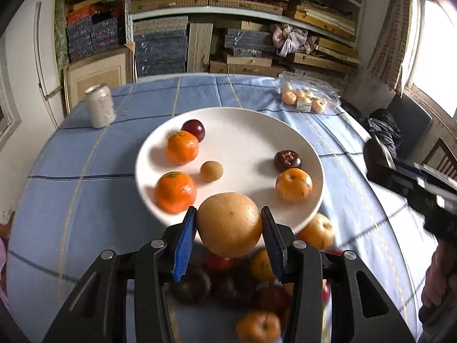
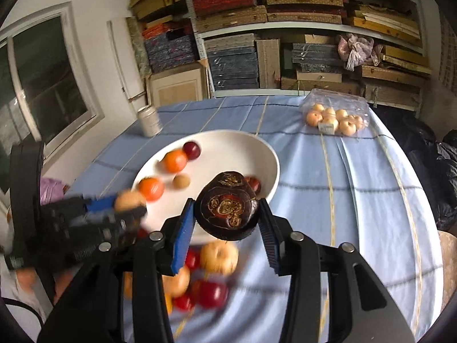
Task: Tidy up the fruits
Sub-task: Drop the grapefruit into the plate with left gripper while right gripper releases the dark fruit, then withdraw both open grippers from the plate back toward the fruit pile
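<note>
While gripping a big tan round fruit [image 1: 229, 224] between its blue pads, the left tool [image 1: 228, 228] is hanging over the near rim of the white plate [image 1: 242, 140], jaws clamped on the fruit's sides. Right tool [image 2: 227, 214] is clamping a dark brown fruit [image 2: 227, 207] with gold-red markings, holding it above the plate's near edge in the right wrist view.

Plate is sitting on the worktop, which is wearing a blue checked cloth [image 1: 85, 177]. On the plate: two oranges [image 1: 182, 147] at the left, a dark red plum [image 1: 194, 129] just behind them, a small tan ball-shaped fruit [image 1: 211, 171] near the middle, another dark brown fruit [image 1: 287, 160] and a yellow-orange fruit [image 1: 293, 185] touching it at the right.

Loose pile of fruit [image 2: 211, 283] is lying on the cloth just in front of the plate, red and yellow ones, blurred. A white can [image 1: 100, 110] is standing upright at the far left, well apart from the plate. A clear pack of small pale fruit [image 1: 307, 97] is lying at the far right. Shelves of stacked boxes [image 1: 242, 5] are filling the wall behind.
</note>
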Tool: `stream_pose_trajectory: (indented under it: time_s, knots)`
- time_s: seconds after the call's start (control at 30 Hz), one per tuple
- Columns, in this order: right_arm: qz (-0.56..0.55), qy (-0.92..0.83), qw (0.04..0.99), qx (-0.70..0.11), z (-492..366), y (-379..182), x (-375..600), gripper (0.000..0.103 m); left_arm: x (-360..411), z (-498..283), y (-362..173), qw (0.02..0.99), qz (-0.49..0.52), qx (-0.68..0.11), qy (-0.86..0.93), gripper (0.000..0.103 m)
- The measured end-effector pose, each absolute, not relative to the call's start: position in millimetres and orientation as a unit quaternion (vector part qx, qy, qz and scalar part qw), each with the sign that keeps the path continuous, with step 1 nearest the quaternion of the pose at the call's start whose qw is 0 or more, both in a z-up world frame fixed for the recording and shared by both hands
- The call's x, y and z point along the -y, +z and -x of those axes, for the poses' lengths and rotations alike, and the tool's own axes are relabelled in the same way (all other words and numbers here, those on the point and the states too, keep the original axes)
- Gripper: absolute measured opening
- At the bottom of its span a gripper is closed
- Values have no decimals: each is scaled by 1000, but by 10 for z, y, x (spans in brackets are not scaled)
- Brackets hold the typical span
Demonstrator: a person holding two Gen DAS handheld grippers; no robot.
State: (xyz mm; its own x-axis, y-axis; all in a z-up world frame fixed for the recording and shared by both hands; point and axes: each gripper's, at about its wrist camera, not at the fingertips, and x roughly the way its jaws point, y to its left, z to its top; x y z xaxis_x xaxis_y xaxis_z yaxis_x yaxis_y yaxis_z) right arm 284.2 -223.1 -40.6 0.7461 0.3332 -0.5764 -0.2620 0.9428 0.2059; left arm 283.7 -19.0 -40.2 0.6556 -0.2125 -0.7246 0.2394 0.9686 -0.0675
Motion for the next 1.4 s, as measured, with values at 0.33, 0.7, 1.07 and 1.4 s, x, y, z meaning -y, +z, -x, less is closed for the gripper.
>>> stream_pose_trajectory:
  time_s: [0.33,0.7,1.07,1.4]
  knots:
    - [-65,167,914,-365,-3880,-670,1891,43,275,-3260,-688,899,-22,-421,-117,46]
    - [-63,167,913,-368,-4008,-820,1830,46,165,-3324,-696,897,-6,-425,-120,49]
    - [-114,148,950,-249,-2726,-410,2384,71,-305,-2786,-174,930,38,-356,-85,68]
    - [-147,143,933,-297,-2060,-1083,2535,72,-506,-1893,-583,918,58,-384,-84,69]
